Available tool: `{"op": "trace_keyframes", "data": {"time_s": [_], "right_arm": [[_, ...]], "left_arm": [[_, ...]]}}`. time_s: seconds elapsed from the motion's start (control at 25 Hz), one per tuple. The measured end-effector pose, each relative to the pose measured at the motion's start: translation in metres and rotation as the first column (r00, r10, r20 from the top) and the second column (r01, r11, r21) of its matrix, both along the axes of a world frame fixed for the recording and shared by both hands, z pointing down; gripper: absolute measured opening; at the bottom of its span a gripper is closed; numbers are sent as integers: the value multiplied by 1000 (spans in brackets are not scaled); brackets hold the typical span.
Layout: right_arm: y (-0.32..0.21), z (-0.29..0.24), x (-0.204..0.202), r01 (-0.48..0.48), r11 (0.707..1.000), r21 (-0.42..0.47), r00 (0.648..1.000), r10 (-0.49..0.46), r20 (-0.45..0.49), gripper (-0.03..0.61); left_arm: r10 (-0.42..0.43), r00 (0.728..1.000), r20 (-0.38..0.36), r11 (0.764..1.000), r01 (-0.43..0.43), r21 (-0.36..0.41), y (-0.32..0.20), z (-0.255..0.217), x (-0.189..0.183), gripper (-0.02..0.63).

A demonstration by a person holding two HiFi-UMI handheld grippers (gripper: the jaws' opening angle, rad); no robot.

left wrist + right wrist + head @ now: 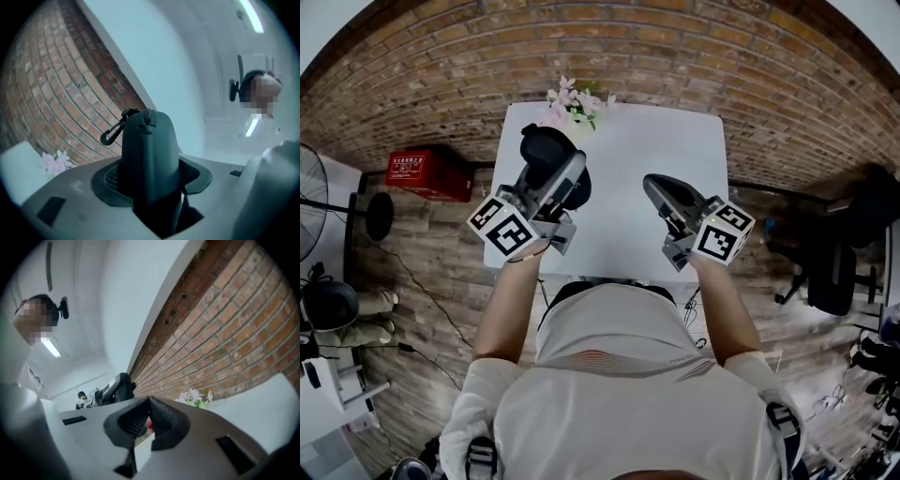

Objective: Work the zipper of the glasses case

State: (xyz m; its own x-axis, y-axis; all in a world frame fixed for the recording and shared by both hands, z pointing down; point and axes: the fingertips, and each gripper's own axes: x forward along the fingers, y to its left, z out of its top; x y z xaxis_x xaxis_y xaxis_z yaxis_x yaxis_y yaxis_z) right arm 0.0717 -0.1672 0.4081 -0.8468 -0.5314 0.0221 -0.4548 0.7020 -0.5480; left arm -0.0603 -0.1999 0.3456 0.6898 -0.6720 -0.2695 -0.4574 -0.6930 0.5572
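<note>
The glasses case (546, 150) is a dark, rounded pouch held above the left part of the white table (675, 150). My left gripper (558, 178) is shut on it. In the left gripper view the case (147, 150) stands up between the pads, its zipper (149, 117) running over the top and a black clip (112, 133) hanging off the left side. My right gripper (659, 190) hovers apart to the right, shut with nothing in it. In the right gripper view its tips (149, 404) meet, and the case (119, 386) shows small at the left.
Pink flowers (577, 101) sit at the table's far edge against the brick wall. A red box (422, 172) and a fan (309, 202) stand on the floor at the left, and an office chair (834, 272) at the right.
</note>
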Motion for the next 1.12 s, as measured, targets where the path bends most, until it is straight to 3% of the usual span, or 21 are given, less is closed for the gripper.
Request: {"op": "trace_keyframes", "data": {"time_s": [0.12, 0.28, 0.4, 0.52, 0.68, 1.12], "right_arm": [[-17, -19, 27, -148, 981, 128, 983, 160, -86, 48], [-27, -42, 55, -262, 929, 263, 933, 314, -178, 48], [-30, -58, 70, -313, 885, 344, 892, 399, -214, 48], [-30, -68, 83, -356, 847, 394, 850, 469, -241, 49], [-29, -65, 84, -362, 845, 394, 834, 483, -269, 49], [-25, -53, 69, -345, 867, 360, 849, 452, -275, 51]], "left_arm": [[-102, 968, 228, 994, 92, 55, 0, 4, -6, 258], [-219, 874, 433, 976, 197, 96, 0, 13, -21, 258], [-280, 792, 543, 959, 251, 130, 2, 21, -32, 258], [-310, 751, 583, 950, 274, 152, 7, 26, -37, 258], [-305, 762, 571, 951, 281, 133, 13, 33, -37, 259], [-291, 790, 540, 956, 263, 130, 15, 30, -36, 259]]}}
